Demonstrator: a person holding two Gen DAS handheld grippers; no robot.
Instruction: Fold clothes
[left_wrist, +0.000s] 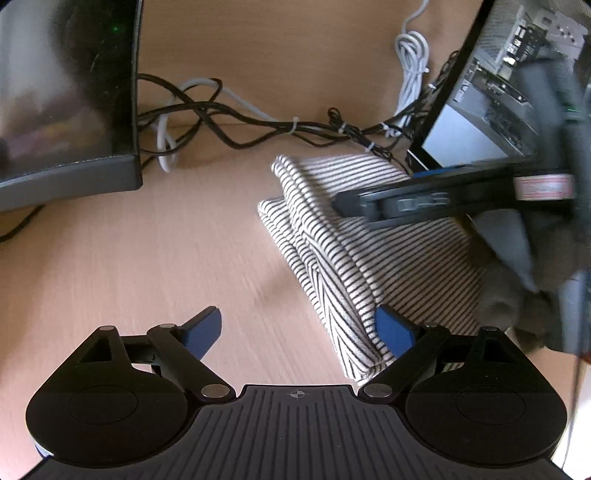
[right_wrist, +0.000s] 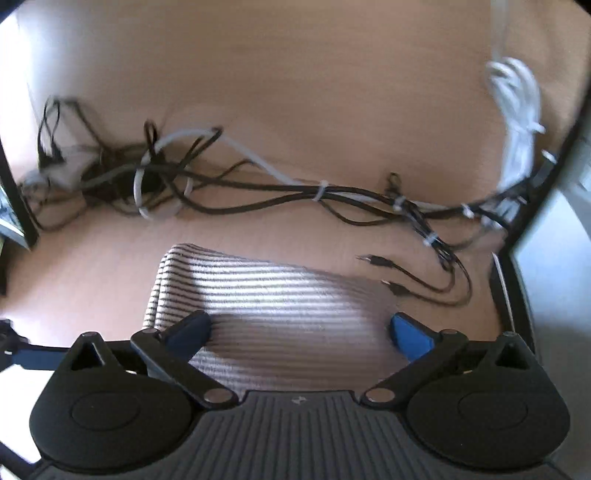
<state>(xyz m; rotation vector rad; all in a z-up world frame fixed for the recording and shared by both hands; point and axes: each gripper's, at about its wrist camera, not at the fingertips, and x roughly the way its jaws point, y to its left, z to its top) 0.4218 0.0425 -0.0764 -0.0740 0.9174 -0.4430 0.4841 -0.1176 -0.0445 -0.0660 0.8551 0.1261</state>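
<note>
Shirt: a striped shirt (left_wrist: 343, 236) lies folded on the wooden surface (left_wrist: 166, 251), in layers, with a rolled fold running along its left edge in the left view; in the right view it (right_wrist: 280, 295) lies flat straight ahead of the gripper.
Left gripper: the left gripper (left_wrist: 301, 328) hovers over the surface with its blue-tipped fingers (left_wrist: 205, 328) spread wide and holding nothing; its right finger is over the shirt's near corner, though contact cannot be told.
Right gripper: the right gripper (right_wrist: 301, 330) hangs just above the shirt's near edge, fingers (right_wrist: 410, 334) wide apart, one over each side of the cloth, gripping nothing. In the left view it (left_wrist: 354, 206) shows blurred above the far part of the shirt.
Cables: a tangle of black and white cables (right_wrist: 236, 184) runs across the back of the surface, beyond the shirt and apart from it; two loose plugs (right_wrist: 384, 273) lie near the shirt's far right corner.
Monitor: a dark monitor (left_wrist: 66, 92) stands at the left, well apart from the shirt.
Computer: an open computer case (left_wrist: 495, 92) stands at the right, near the shirt's far edge.
</note>
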